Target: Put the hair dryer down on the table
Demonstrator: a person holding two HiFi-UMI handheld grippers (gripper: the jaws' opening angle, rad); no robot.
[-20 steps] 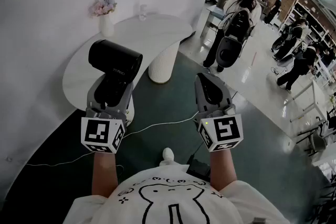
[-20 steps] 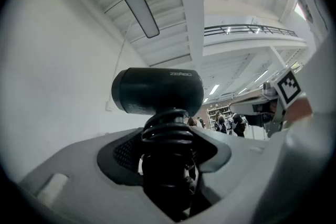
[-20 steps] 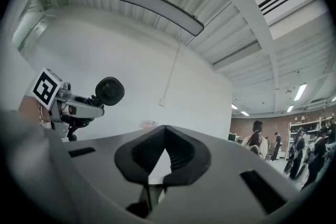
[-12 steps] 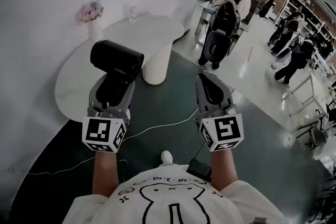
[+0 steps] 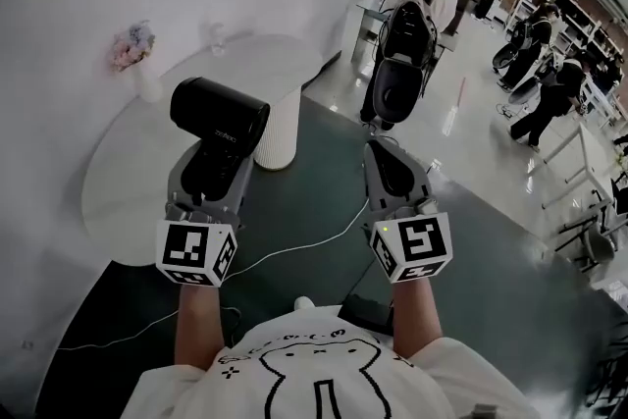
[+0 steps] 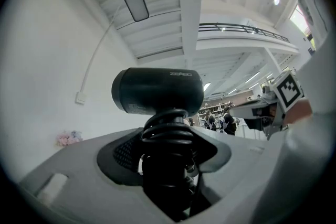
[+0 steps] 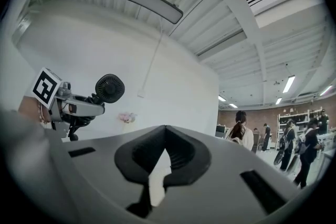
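Currently the left hand-held gripper [image 5: 209,167] is clamped on the handle of the black hair dryer [image 5: 218,116], with the coiled cord bunched between its jaws. The dryer stands upright, barrel uppermost, held in the air over the near edge of the white rounded tabletop [image 5: 123,186] and not resting on it. The right hand-held gripper [image 5: 388,157] is apart from the dryer, jaw tips together and nothing between them. A vase of flowers [image 5: 133,49] stands at the tabletop's far side. A white cable [image 5: 294,248] lies on the floor.
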